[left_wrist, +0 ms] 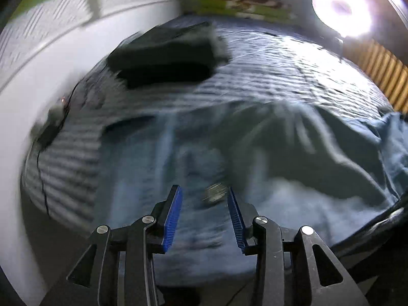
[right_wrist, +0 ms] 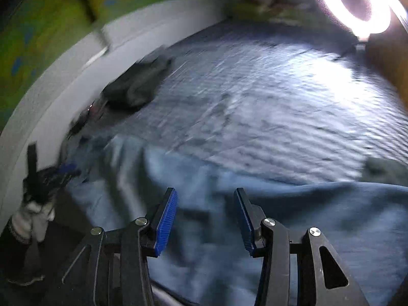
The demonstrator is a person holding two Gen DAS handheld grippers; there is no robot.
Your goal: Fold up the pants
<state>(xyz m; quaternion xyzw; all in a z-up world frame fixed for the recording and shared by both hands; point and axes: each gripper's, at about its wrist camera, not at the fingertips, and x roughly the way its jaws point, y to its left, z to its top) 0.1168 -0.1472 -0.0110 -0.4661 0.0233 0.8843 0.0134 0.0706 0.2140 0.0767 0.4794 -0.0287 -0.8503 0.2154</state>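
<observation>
Light blue jeans (left_wrist: 142,178) lie rumpled on the near part of a bed, blurred in both views. A metal button (left_wrist: 215,191) shows on them just past my left gripper (left_wrist: 205,191). That gripper hovers over the denim, open, with nothing between its blue pads (left_wrist: 173,216). In the right wrist view the jeans (right_wrist: 318,219) spread across the bottom. My right gripper (right_wrist: 206,193) is above them, open and empty. At the left edge of that view a hand in a pale sleeve (right_wrist: 33,211) carries the left gripper (right_wrist: 65,170), too blurred to read.
The bed has a blue-grey striped cover (left_wrist: 280,76) and meets a white wall (left_wrist: 30,81) on the left. A dark folded stack of clothes (left_wrist: 165,56) lies far left on it. A bright ring light (left_wrist: 341,12) stands at the back right, and a thin cable (left_wrist: 43,178) runs along the bed's left edge.
</observation>
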